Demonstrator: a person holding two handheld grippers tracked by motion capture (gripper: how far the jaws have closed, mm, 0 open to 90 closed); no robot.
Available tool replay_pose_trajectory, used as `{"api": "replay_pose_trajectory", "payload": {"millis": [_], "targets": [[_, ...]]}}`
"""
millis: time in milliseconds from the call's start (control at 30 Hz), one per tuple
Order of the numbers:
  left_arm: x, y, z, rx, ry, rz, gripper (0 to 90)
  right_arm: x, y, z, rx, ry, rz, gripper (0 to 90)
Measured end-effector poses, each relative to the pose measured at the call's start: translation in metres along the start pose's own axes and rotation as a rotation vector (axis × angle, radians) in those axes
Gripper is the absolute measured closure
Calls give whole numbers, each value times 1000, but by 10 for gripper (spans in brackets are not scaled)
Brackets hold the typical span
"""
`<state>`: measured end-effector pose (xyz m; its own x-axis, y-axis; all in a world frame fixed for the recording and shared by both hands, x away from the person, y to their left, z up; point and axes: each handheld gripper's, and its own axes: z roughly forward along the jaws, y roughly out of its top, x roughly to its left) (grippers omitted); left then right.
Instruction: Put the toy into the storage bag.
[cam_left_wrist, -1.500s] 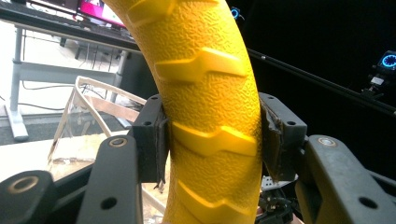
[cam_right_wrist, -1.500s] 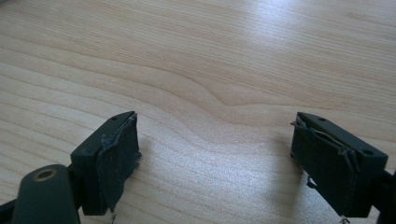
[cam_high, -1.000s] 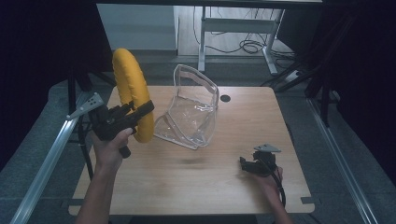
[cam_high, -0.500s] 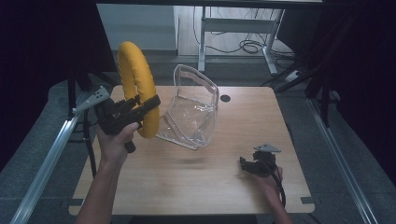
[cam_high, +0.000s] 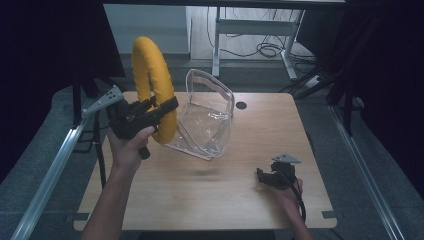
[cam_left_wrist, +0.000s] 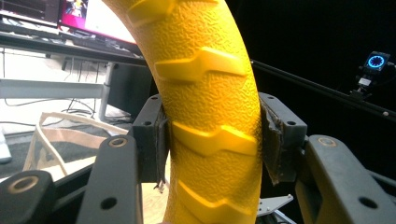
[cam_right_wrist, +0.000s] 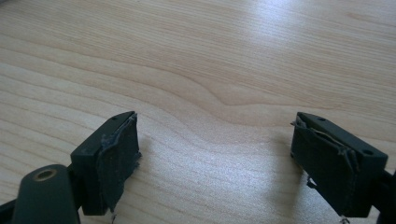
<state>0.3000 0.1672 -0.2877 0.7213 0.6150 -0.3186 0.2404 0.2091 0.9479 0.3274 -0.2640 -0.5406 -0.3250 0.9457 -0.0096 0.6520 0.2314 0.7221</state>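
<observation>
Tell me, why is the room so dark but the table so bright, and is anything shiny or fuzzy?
High view: light falls on the wooden table, the surroundings stay black, and the clear bag glints. Right gripper view: a pale glare patch on the wood. Left gripper view: the yellow ring is sharp, the screen behind is blurry.

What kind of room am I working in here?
Probably a lab or recording workspace: a bare wooden table ringed by dark curtains, a metal rail alongside, and a lit monitor on a desk behind.
</observation>
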Motion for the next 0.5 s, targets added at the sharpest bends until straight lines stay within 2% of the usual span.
{"api": "replay_pose_trajectory", "payload": {"millis": [500], "targets": [[-14,6,18,6,-38,12,497,0,0,0,0,0,0,154]]}}
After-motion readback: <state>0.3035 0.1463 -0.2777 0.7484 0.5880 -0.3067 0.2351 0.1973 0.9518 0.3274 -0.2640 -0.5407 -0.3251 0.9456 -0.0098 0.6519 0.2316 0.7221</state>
